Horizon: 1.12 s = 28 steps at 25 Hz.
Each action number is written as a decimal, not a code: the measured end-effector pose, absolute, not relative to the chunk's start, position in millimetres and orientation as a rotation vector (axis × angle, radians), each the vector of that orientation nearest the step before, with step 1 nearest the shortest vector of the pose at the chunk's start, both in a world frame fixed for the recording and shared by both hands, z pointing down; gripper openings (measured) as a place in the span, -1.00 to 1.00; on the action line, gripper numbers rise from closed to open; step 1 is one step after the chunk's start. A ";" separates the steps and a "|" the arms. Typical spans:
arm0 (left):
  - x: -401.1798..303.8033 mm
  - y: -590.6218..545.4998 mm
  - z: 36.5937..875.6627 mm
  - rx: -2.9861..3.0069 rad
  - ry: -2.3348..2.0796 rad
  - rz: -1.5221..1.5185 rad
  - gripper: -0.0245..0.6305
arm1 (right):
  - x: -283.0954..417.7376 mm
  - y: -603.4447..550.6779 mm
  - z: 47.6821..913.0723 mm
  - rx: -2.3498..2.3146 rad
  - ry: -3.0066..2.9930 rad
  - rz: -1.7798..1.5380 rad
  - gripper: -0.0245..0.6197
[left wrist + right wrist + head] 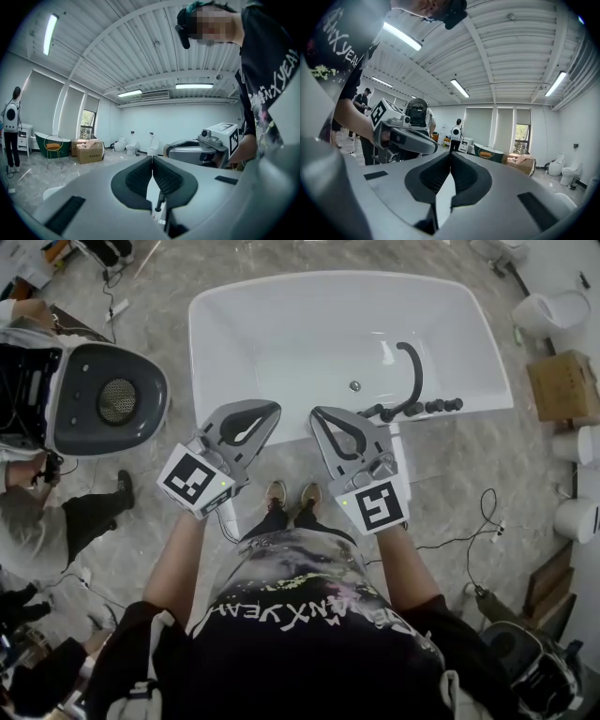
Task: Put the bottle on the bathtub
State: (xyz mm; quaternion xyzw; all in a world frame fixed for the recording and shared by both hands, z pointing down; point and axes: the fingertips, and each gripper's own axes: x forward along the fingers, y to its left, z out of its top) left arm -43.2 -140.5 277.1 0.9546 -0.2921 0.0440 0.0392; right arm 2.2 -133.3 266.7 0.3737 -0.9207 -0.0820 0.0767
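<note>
Grey floor (441, 460) with bathtub (281, 343), cardboard box (562, 385), cable (459, 540)

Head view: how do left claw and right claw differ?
The left claw points toward the upper right; the right claw points toward the upper left. The right claw's tip is near the black faucet; the left claw's is farther from it. Shared: both shut, empty, at the bathtub near rim.

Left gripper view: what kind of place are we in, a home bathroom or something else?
Probably a sanitary-ware showroom or warehouse, not a home. A freestanding white bathtub stands out in the open, several toilets stand in a row at the back, and cardboard boxes sit near them.
</note>
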 end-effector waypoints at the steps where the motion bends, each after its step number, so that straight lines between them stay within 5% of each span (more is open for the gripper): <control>1: -43.8 -140.3 278.7 2.923 -0.896 0.142 -0.86 | 1.5 -132.8 267.4 1.114 -2.757 -0.250 -0.91; 28: -46.8 -144.8 278.8 2.925 -0.883 0.136 -0.86 | -4.2 -135.0 265.6 1.098 -2.756 -0.264 -0.92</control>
